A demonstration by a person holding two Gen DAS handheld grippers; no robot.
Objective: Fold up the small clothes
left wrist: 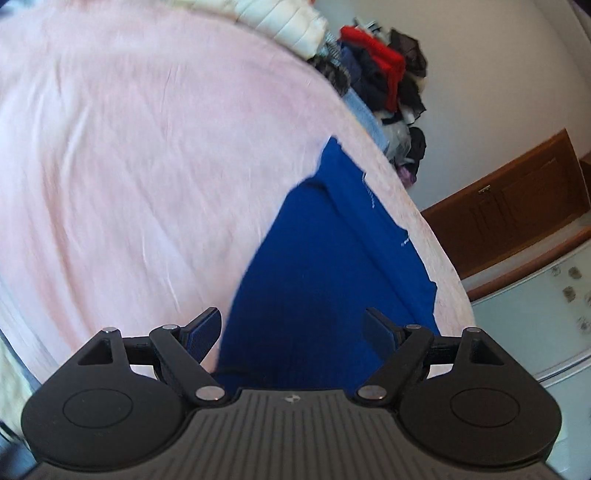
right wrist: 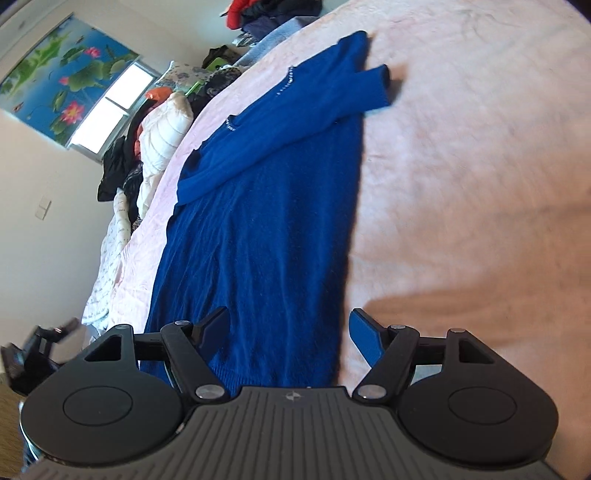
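Note:
A blue knit sweater (left wrist: 325,266) lies flat on the pink bed cover (left wrist: 129,147), folded lengthwise into a narrow strip with a sleeve laid across its upper part (right wrist: 295,110). My left gripper (left wrist: 293,332) hovers over the sweater's near end, jaws wide apart, nothing between the pads. My right gripper (right wrist: 288,332) stands over the hem end of the same sweater (right wrist: 258,240), also open and holding nothing. The hem itself is hidden under both gripper bodies.
A heap of mixed clothes (left wrist: 384,77) and a white padded jacket (left wrist: 280,18) sit at the bed's far edge. A wooden cabinet (left wrist: 509,206) stands against the wall. More piled clothes (right wrist: 147,140) line the bed's side below a window (right wrist: 110,107). Pink cover (right wrist: 480,184) spreads to the right.

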